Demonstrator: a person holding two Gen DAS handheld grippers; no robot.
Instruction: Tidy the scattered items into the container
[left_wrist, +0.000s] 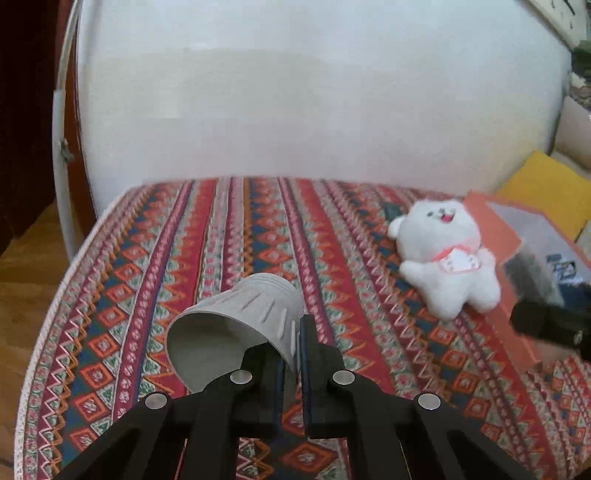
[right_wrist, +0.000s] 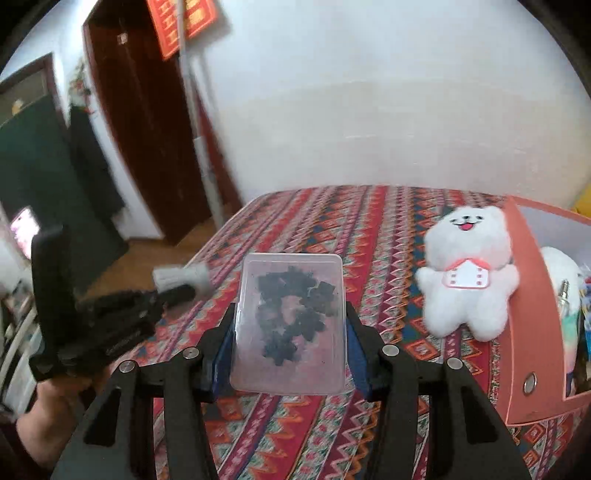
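— While the left tool (left_wrist: 293, 354) is clamped on the grey cup's (left_wrist: 236, 325) rim, what's right?
— Right tool (right_wrist: 290, 325) grips the clear plastic case (right_wrist: 290, 325) above the tabletop (right_wrist: 332, 221); plush bear (right_wrist: 467, 273) lies beside the orange box (right_wrist: 532, 314), partly filled.

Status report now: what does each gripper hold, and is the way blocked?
Left gripper shut on grey cup. Right gripper shut on clear plastic box. White plush toy lies against orange container, untouched.
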